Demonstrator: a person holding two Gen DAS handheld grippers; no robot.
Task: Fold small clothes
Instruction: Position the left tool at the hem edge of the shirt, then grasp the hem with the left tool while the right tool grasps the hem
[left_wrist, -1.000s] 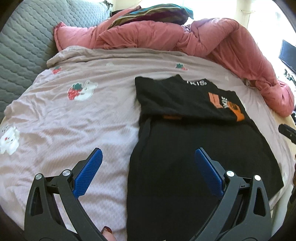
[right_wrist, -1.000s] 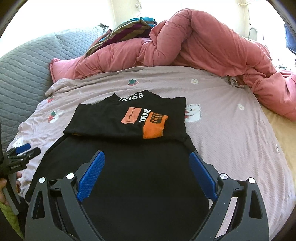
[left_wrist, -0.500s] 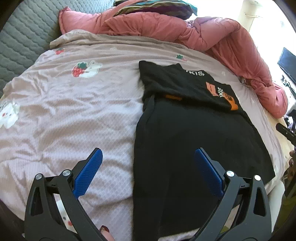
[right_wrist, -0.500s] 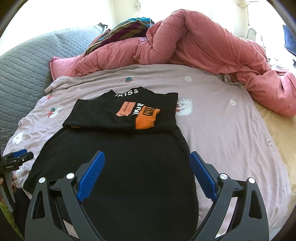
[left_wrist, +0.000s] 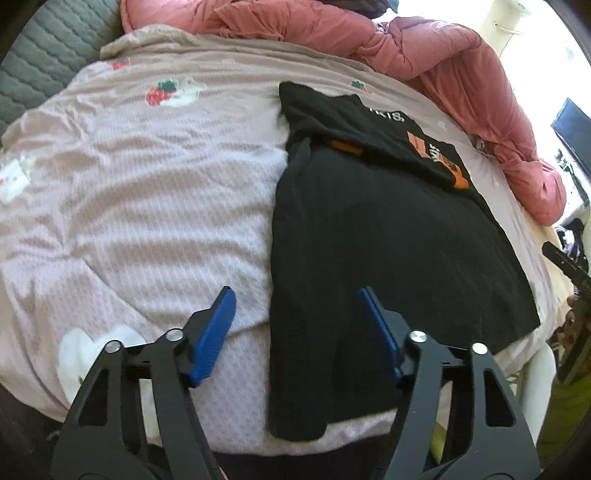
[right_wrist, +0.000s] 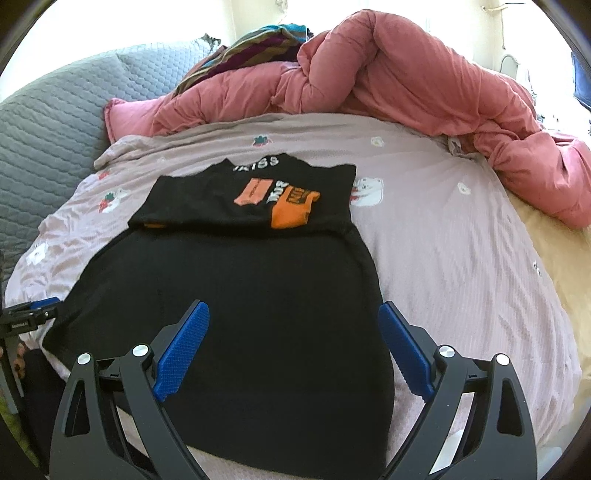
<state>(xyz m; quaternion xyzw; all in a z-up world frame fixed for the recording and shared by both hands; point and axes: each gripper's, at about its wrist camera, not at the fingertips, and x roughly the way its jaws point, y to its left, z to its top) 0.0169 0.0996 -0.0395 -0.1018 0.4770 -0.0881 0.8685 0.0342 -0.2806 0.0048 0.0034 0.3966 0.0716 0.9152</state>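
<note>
A black garment lies flat on the pink bed sheet, its top part with orange patches folded down over the body. My left gripper is open and empty, hovering over the garment's near left hem and edge. My right gripper is open and empty above the garment's lower part near the hem. The left gripper's tip shows at the left edge of the right wrist view, and the right gripper at the right edge of the left wrist view.
A bunched pink duvet lies along the far side of the bed with a striped cloth on it. A grey quilted headboard is at the left. The bed's front edge runs just below the hem.
Both grippers pulled back toward the bed's front edge; the garment's hem now shows in both views. The left gripper's jaws have narrowed but remain open. The garment has not moved.
</note>
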